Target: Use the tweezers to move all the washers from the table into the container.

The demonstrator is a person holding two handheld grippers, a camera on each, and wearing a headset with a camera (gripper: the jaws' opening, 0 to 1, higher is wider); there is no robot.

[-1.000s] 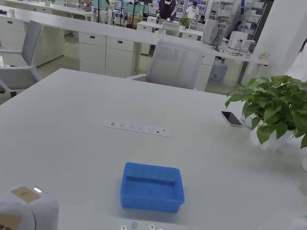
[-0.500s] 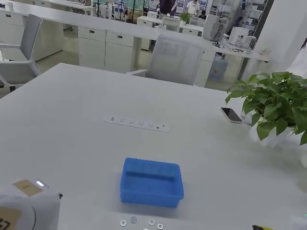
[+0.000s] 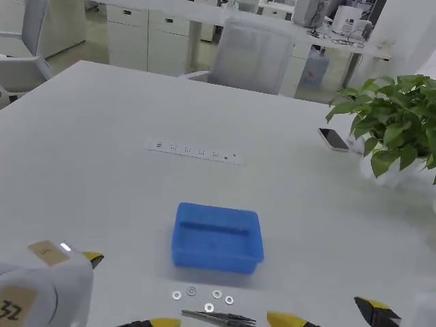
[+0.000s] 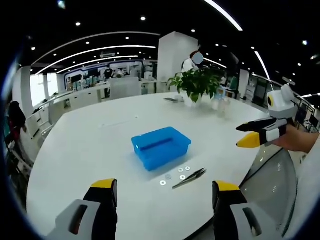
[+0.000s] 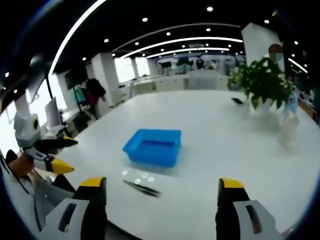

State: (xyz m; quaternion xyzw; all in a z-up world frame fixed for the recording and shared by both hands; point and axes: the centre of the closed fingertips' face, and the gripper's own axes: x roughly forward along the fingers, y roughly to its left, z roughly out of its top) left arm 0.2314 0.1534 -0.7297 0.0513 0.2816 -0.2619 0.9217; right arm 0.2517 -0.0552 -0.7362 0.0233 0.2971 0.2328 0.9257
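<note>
While left gripper [image 4: 165,185] and right gripper [image 5: 161,182] gape empty, the tweezers [image 3: 218,317] lie on the table [image 3: 102,170] at 6 o'clock of the 5 washers [image 3: 216,294], long axis 9-to-3; neither looks nearer.

The left hand-held gripper [image 4: 165,185] and right hand-held gripper [image 5: 162,182] run off the bottom edge of their own views. The head view's right edge clips the potted plant [image 3: 394,129]. In the right gripper view the washers [image 5: 138,180] are specks too small to count surely, and a pale object [image 5: 288,125] is smeared beyond telling.
</note>
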